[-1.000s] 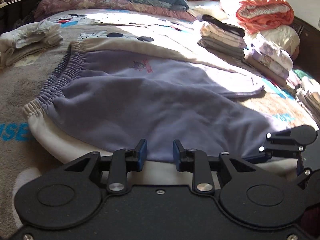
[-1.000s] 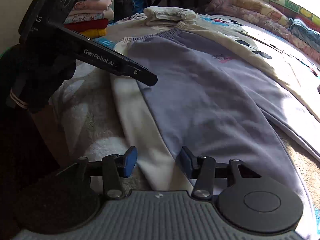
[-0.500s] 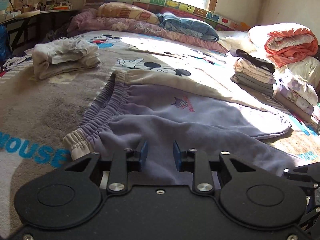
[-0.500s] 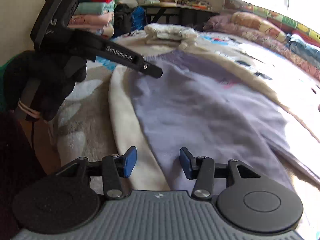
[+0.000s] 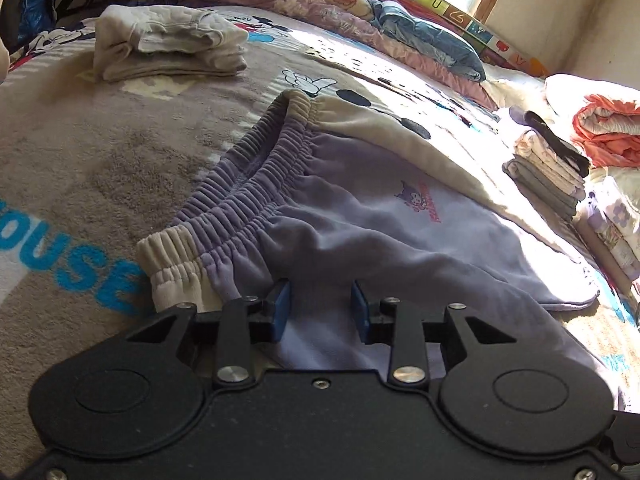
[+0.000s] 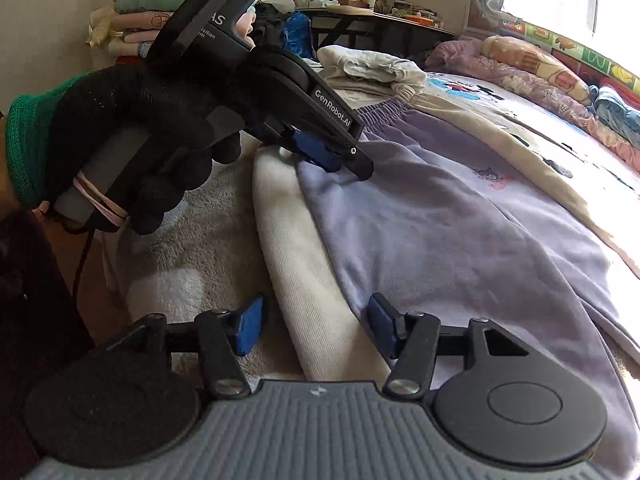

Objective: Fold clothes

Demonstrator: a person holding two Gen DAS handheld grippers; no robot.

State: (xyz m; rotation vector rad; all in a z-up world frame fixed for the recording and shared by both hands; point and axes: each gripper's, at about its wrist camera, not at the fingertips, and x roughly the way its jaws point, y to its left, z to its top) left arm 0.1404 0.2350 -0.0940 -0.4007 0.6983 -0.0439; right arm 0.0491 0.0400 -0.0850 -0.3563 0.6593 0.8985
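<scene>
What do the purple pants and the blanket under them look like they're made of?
The purple pants look like soft fleece or sweatshirt knit: matte, slightly fuzzy, draping in thick rounded folds, with a gathered elastic waistband. The cream side panel shows a fine ribbed knit. The blanket looks like plush pile, probably synthetic: short tufted fibres, printed cartoon pattern. The exact fibre can't be told.

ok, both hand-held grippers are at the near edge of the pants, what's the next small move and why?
Probably close both on the near edge. The left hand-held gripper and right hand-held gripper are open, straddling the lilac fleece pants with cream side panels, which lie flat on the grey printed blanket. Nothing is gripped yet, so a fold can't start.
</scene>
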